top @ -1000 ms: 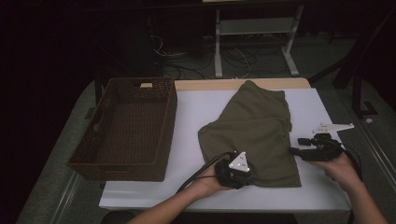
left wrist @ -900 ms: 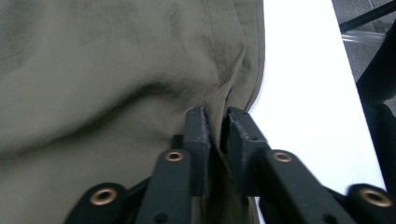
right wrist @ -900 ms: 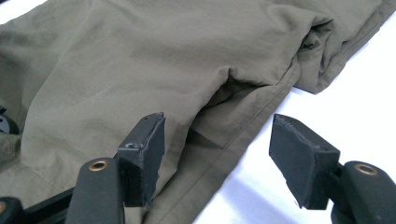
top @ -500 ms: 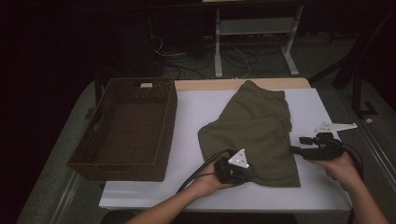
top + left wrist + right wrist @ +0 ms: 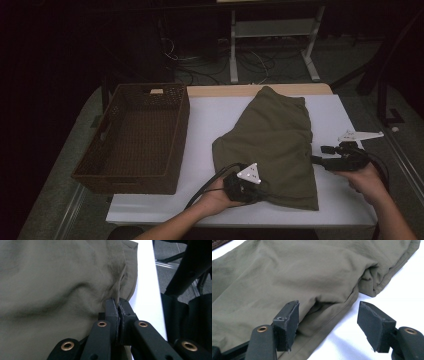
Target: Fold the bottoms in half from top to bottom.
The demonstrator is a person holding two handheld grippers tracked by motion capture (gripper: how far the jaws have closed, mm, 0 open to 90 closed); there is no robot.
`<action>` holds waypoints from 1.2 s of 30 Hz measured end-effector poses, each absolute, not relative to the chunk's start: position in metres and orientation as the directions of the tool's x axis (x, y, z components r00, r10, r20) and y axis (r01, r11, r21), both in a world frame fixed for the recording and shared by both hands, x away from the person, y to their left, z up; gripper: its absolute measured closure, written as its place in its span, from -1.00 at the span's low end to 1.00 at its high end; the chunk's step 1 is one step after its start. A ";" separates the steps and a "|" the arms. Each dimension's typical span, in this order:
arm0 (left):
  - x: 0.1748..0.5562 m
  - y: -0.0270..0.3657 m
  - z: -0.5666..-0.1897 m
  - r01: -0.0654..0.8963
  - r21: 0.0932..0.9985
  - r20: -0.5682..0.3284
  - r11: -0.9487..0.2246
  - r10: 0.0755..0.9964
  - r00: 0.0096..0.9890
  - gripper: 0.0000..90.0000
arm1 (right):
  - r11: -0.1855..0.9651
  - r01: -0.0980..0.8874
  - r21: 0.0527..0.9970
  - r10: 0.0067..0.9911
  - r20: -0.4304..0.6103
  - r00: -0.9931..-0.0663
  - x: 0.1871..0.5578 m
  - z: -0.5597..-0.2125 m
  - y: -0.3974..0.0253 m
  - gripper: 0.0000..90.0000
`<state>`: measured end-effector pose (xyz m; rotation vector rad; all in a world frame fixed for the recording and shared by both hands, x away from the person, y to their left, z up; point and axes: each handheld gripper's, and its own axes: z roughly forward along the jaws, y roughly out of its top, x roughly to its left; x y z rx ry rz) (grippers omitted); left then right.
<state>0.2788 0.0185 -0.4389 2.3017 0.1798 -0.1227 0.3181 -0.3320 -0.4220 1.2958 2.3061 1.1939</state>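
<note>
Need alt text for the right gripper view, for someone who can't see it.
The right hand-held gripper is open, its jaws straddling the edge of the folded olive garment on the white table. One jaw rests against the cloth, the other stands over bare table.

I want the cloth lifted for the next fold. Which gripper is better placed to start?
Probably the left gripper: its jaws are shut on the cloth edge. The right gripper is open beside it.

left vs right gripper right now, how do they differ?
The left gripper has its jaws shut on the olive garment at its near edge; the right gripper is open, jaws astride the garment's side edge, not clamped. Both sit low at the white table.
</note>
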 end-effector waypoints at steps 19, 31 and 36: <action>0.239 0.024 -0.438 0.175 0.704 -0.227 -0.689 0.016 0.974 0.94 | 0.274 0.594 0.756 0.792 0.173 -0.586 0.317 -0.420 -0.328 -0.26; 0.210 0.010 -0.446 0.144 0.684 -0.285 -0.715 -0.080 0.955 0.94 | 0.287 0.590 0.755 0.785 0.168 -0.596 0.317 -0.420 -0.324 -0.26; 0.216 0.013 -0.445 0.167 0.700 -0.317 -0.694 -0.092 0.944 0.80 | 0.295 0.590 0.752 0.782 0.165 -0.601 0.316 -0.420 -0.322 -0.26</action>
